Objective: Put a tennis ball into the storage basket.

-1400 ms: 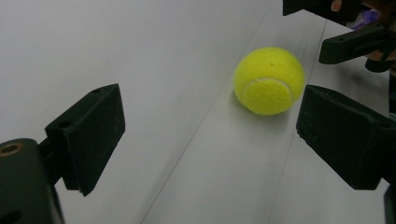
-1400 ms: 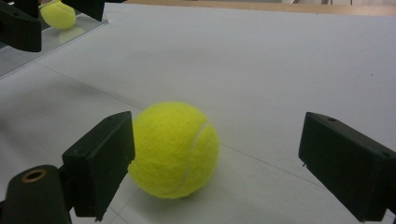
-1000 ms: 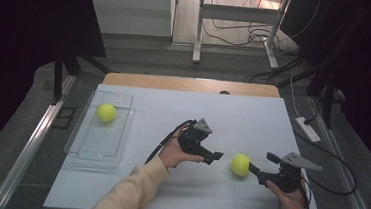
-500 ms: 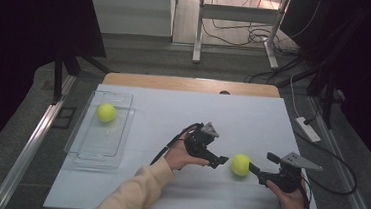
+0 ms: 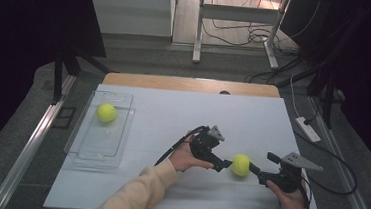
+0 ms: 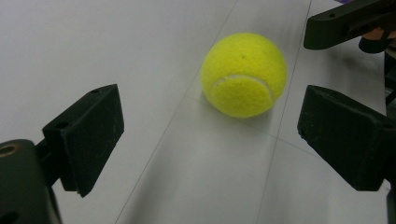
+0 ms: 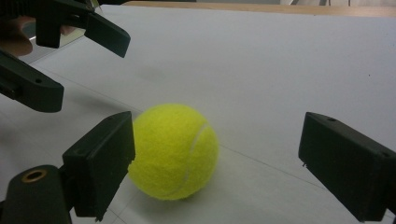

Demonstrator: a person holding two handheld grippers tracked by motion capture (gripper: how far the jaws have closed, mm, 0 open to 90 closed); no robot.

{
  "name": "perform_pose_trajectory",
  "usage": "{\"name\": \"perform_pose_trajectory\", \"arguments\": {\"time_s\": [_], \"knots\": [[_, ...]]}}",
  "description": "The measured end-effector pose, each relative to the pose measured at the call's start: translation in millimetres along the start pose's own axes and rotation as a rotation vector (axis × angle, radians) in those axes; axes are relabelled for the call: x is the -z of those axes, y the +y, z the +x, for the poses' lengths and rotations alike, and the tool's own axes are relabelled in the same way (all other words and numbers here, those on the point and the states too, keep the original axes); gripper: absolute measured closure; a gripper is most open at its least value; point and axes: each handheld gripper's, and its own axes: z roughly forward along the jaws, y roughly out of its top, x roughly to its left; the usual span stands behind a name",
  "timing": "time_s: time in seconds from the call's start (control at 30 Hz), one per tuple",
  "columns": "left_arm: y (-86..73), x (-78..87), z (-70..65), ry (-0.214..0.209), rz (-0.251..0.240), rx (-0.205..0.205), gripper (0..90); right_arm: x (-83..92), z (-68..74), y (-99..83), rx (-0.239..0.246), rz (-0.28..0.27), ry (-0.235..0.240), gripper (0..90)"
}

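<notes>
The tennis ball (image 5: pixel 241 164) rests on the white table (image 5: pixel 187 114), in the lower right of centre of the high view, directly between my two grippers.

Table: a white surface spanning the middle of the high view, with a wooden edge along its far side.

Clear tray (image 5: pixel 100 154): located at the left of the table in the high view. A second yellow ball (image 5: pixel 106 112) lies in its upper part, well apart from the tennis ball.

Left gripper (image 5: pixel 224 163): I hold it at frame centre in the high view, jaws pointing right toward the tennis ball. In the left gripper view the jaws stand wide apart and released. The tennis ball (image 6: pixel 243 73) sits ahead of them in the upper middle of that frame, touched by neither jaw.

Right gripper (image 5: pixel 256 169): I hold it at the lower right in the high view, jaws pointing left toward the tennis ball. In the right gripper view the jaws are spread and released. The tennis ball (image 7: pixel 173 151) lies low and left of centre, just beside the jaw at frame left; whether that jaw touches it I cannot tell. The jaw at frame right stands well clear.
</notes>
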Motion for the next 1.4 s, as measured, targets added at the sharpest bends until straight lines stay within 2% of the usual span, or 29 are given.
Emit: {"name": "perform_pose_trajectory", "arguments": {"time_s": [0.4,1.4], "knots": [[5.8,-15.6,-10.0,-0.025,0.027,-0.033,7.7,1.4,-1.7,0.1,-0.003,-0.006,-0.004,10.8],[13.7,-53.4,-16.4,-0.058,0.073,-0.051,7.3,2.0,-2.9,0.3,-0.018,-0.013,0.001,10.8]]}}
